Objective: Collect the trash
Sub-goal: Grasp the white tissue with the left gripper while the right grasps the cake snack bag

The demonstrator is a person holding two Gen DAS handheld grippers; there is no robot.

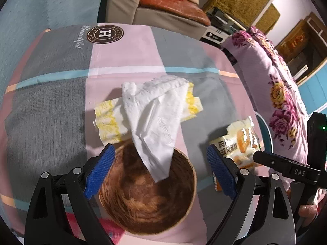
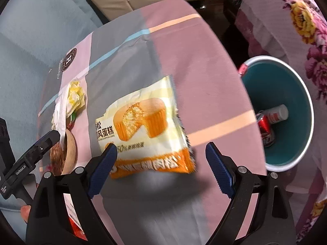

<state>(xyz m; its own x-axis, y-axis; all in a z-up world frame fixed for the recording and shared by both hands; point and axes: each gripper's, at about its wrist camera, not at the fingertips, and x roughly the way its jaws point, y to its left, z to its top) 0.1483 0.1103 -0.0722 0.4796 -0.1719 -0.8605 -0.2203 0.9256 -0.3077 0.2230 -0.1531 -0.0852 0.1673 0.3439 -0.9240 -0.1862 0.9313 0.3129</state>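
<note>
Blue ribbed pads of the right gripper (image 2: 161,170) fill the lower part of the right wrist view, jaws wide and holding nothing. Between and just above them lies the cake wrapper (image 2: 147,128), flat on the pink-and-grey cloth (image 2: 200,65); its orange lower edge sits at the fingertips, no pad pressing it. The teal bin (image 2: 294,94) stands at the right edge of the frame, beside the table, with a red can (image 2: 265,130) and a small bottle (image 2: 278,113) already inside.

In the left wrist view the left gripper (image 1: 161,170) is likewise wide and empty, above the wooden bowl (image 1: 147,194) at lower centre. A white tissue (image 1: 155,122) drapes from the yellow-printed napkins (image 1: 110,120) into the bowl.

Judgement: the wrapper pickup is in hand. The film is thin and flat, so the pads should straddle the sealed orange edge and pinch a raised fold, not slide across it.

Legible writing: the wrapper reads "蛋糕" and "50%", with further characters partly cut off. The cloth shows "Beautiful" beside a round brown "H" badge (image 1: 105,34). The left tool's body reads "GenRobot.AI"; the right's reads "DAS".
</note>
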